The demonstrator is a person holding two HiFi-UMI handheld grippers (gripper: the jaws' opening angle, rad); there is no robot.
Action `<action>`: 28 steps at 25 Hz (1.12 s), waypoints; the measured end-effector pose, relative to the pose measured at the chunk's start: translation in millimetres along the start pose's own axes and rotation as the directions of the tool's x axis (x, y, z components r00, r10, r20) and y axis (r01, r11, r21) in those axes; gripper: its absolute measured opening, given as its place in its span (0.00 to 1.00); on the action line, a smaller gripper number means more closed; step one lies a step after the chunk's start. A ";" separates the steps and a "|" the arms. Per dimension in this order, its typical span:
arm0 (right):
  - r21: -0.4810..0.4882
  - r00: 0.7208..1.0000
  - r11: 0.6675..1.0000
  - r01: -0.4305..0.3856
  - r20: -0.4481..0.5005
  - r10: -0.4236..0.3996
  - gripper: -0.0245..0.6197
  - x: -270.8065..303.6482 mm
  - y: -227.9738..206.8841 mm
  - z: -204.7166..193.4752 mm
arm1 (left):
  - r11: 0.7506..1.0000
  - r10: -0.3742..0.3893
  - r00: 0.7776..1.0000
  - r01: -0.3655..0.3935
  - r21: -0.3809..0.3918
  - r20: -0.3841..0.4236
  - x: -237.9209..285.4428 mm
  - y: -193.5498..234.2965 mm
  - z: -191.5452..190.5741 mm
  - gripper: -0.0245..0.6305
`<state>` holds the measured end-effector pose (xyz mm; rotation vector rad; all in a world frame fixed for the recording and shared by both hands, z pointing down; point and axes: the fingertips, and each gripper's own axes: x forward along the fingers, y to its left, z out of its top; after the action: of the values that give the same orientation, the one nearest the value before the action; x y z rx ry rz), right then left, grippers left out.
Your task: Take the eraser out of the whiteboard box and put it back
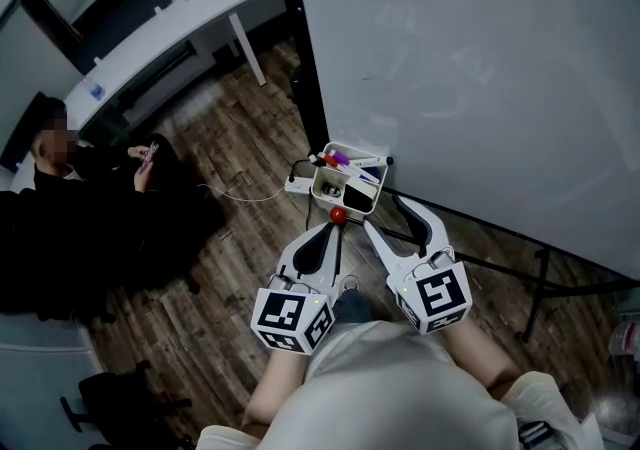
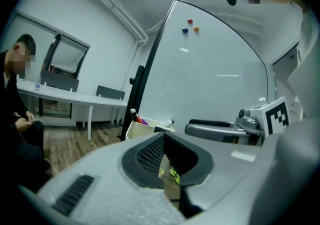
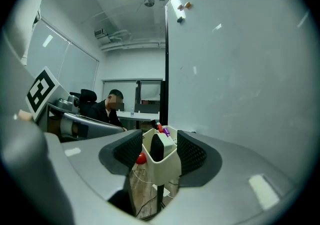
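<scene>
Right tool [image 3: 159,153], jaws apart, frames whiteboard box [image 3: 167,168] with side gaps.

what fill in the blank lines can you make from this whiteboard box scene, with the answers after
1. The cream box is mounted at the lower corner of the ___.
2. The right gripper has its jaws ___, with the box between them but not touched.
3. The eraser sits ___ the box.
4. The small ball at the box's side is ___.

Missing words: whiteboard; open; inside; red.
</scene>
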<state>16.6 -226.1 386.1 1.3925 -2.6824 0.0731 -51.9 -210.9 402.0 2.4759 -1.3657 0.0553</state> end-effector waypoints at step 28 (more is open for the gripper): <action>0.024 0.996 1.000 -0.010 0.094 0.008 0.05 -66.6 11.5 16.3 | 1.000 0.026 1.000 -0.026 -0.003 -0.007 -23.3 -51.2 -22.7 0.04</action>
<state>43.8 -167.1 361.6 1.4258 -2.7730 0.0422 -19.4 -159.8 406.4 2.4529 -1.3947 0.0669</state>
